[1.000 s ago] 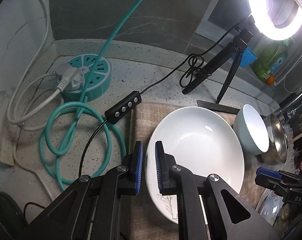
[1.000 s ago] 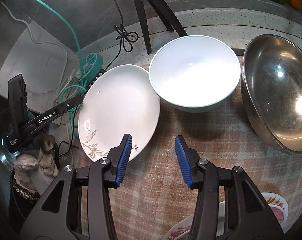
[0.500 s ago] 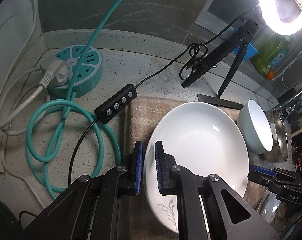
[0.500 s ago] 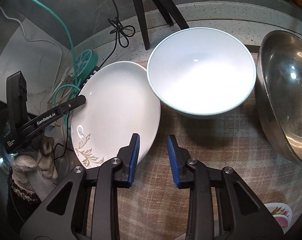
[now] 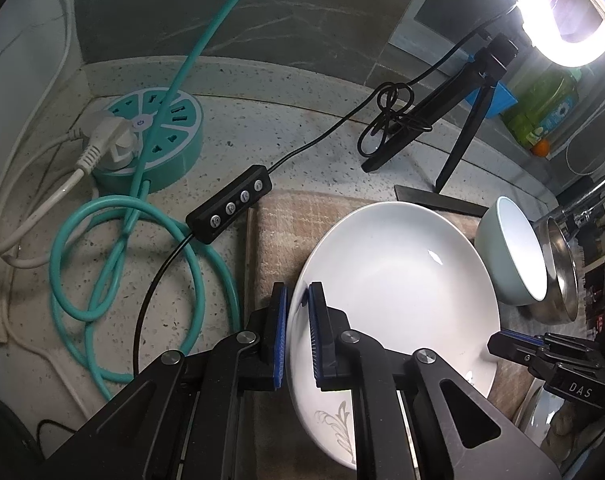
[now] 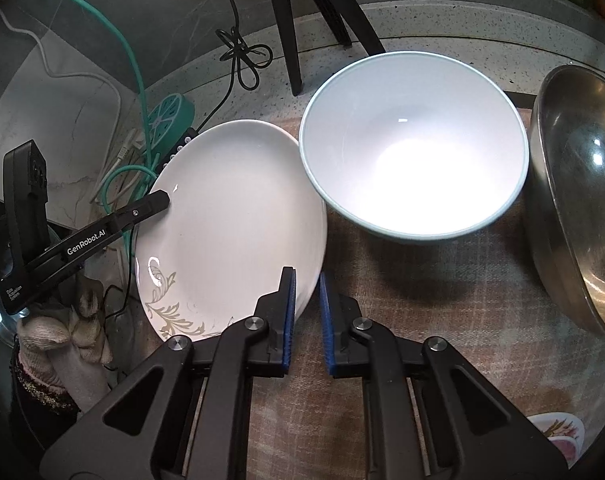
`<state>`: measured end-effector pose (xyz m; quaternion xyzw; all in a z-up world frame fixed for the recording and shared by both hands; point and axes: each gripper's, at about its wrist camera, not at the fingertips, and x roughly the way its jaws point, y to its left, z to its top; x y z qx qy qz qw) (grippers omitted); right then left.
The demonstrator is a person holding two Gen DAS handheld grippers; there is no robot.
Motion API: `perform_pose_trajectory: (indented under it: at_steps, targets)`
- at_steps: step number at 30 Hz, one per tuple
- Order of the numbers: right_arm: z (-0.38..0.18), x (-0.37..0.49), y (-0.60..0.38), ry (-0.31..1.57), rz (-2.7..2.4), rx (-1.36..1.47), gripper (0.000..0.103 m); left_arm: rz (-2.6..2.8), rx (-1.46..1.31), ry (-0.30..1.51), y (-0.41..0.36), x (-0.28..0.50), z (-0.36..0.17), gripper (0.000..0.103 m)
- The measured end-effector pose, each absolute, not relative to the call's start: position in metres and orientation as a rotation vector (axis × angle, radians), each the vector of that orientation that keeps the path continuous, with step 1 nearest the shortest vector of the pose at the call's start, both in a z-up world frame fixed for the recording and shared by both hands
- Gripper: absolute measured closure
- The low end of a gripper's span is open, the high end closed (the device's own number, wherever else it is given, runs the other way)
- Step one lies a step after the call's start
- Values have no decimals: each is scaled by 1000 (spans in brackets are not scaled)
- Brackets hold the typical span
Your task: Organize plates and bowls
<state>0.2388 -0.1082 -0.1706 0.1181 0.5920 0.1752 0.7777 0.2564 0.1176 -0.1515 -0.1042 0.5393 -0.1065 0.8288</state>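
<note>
A white plate (image 5: 398, 288) with a grey leaf print lies tilted over the checked mat (image 5: 286, 224). My left gripper (image 5: 298, 300) is shut on its left rim. My right gripper (image 6: 306, 284) is shut on the plate's (image 6: 230, 216) right rim. A pale blue bowl (image 6: 414, 148) stands just right of the plate, its rim over the plate's edge. A steel bowl (image 6: 578, 196) sits at the far right. The bowl (image 5: 514, 256) and steel bowl (image 5: 558, 276) also show in the left wrist view.
A teal power hub (image 5: 150, 136) with teal and white cables lies left of the mat. A black inline switch (image 5: 230, 208) rests at the mat's corner. A black tripod (image 5: 458, 108) with a ring light stands behind. A floral dish (image 6: 558, 432) is at the near right.
My right gripper moved left to the plate's right rim and closed on it. My left gripper stayed shut on the left rim, and the plate now looks slightly raised.
</note>
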Motion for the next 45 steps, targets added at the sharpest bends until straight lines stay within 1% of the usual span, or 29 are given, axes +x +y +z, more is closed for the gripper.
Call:
perform_pose_trajectory:
  at_steps: [25, 34, 45]
  targets:
    - [-138, 184, -125, 1239, 490, 265, 91, -167, -330, 1088, 123, 171, -116, 94]
    - [-121, 159, -153, 1207, 505, 277, 91, -176, -356, 1042, 102, 144, -98, 94]
    - [-102, 130, -212, 1177, 481, 283, 91, -233, -354, 1005, 51, 116, -83, 94]
